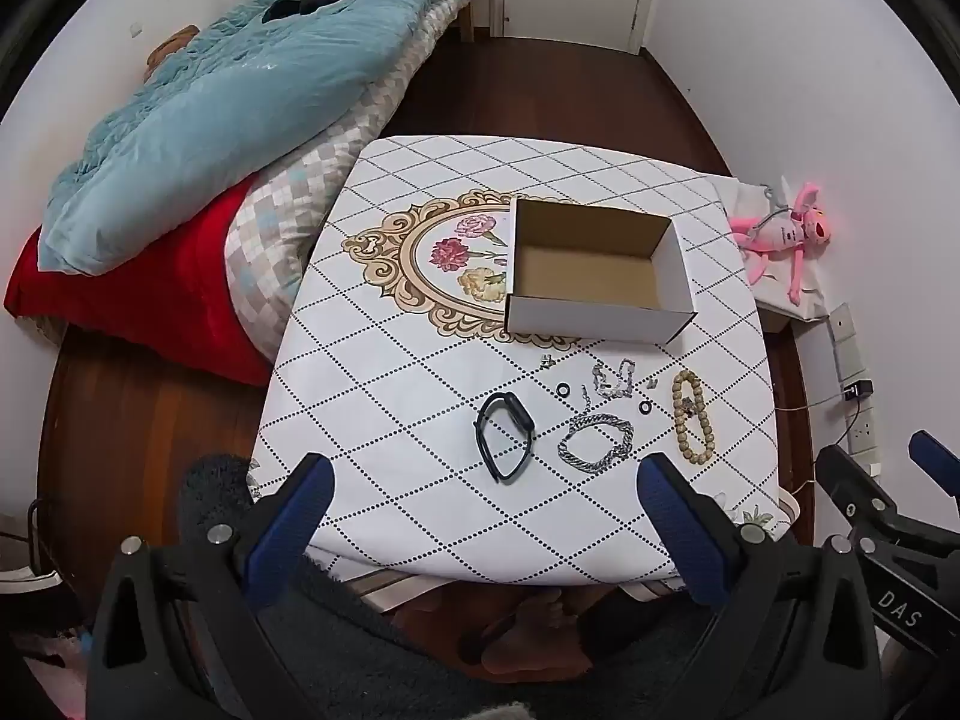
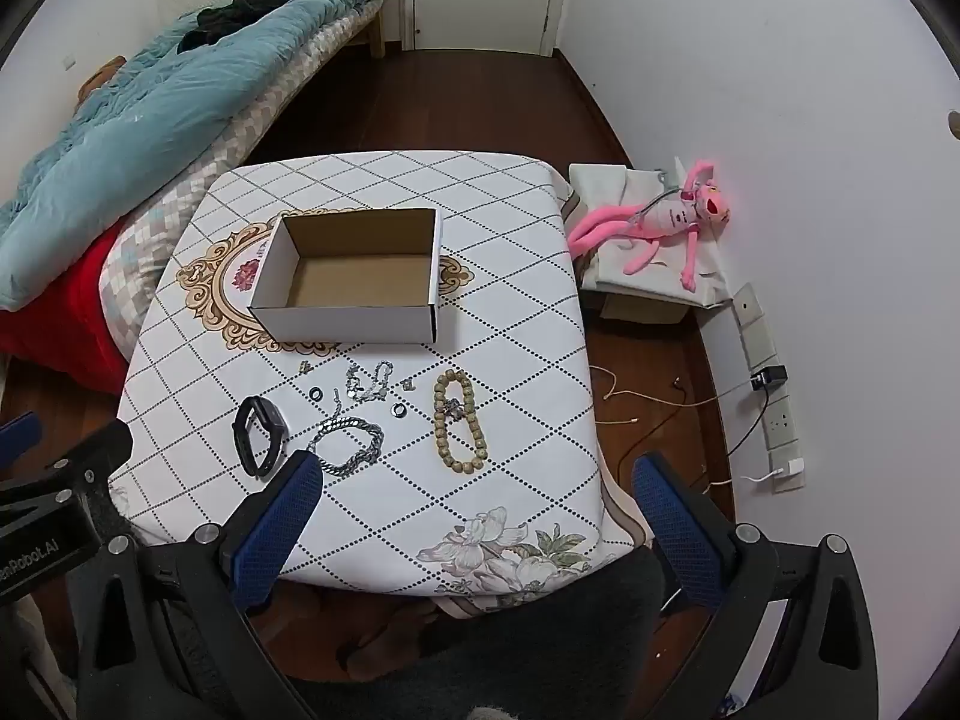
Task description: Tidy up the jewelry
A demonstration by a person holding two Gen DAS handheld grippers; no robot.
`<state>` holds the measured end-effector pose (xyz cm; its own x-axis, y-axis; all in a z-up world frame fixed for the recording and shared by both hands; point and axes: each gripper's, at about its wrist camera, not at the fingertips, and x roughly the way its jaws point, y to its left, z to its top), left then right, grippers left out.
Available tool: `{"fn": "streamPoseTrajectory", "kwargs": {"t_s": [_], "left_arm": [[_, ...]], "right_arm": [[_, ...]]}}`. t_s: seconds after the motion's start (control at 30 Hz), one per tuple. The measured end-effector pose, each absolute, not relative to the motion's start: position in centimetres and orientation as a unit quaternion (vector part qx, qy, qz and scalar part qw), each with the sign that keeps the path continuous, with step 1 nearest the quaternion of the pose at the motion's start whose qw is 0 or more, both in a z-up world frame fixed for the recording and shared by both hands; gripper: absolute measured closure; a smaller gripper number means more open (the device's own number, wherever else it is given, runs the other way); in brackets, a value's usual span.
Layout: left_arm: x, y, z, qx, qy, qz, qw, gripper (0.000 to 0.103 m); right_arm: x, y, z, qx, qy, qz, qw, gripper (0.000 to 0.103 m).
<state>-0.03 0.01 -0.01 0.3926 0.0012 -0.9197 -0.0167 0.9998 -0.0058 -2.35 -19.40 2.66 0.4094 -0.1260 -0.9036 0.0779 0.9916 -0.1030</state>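
An open white cardboard box (image 1: 594,264) (image 2: 354,285), empty, stands mid-table. In front of it lie a black smartwatch (image 1: 505,435) (image 2: 259,433), a silver chain bracelet (image 1: 595,443) (image 2: 351,447), a beaded bracelet (image 1: 693,417) (image 2: 459,420), a thinner silver chain (image 1: 615,379) (image 2: 371,383), two small black rings (image 1: 563,390) (image 2: 399,410) and small silver pieces. My left gripper (image 1: 486,483) is open and empty, above the table's near edge before the watch. My right gripper (image 2: 474,486) is open and empty, above the near edge before the beads.
The table (image 1: 396,396) (image 2: 528,360) has a white diamond-pattern cloth. A bed with blue quilt (image 1: 228,96) (image 2: 138,102) lies to the left. A pink plush toy (image 1: 786,240) (image 2: 672,222), cables and wall sockets (image 2: 774,420) are on the right.
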Motion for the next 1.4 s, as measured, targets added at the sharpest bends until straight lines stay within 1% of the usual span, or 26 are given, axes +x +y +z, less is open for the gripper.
{"fn": "streamPoseTrajectory", "kwargs": {"t_s": [0.33,1.4], "left_arm": [[-0.2,-1.3,0.6,-0.004,0.552,0.004,0.834,0.000],[-0.6,-0.5,0.7,-0.005,0.545,0.001,0.838,0.000]], "right_arm": [[-2.4,-19.4,2.7,-0.024,0.538,-0.061,0.840,0.000],[-2.6,-19.6,3.4,-0.023,0.531,-0.064,0.845,0.000]]}}
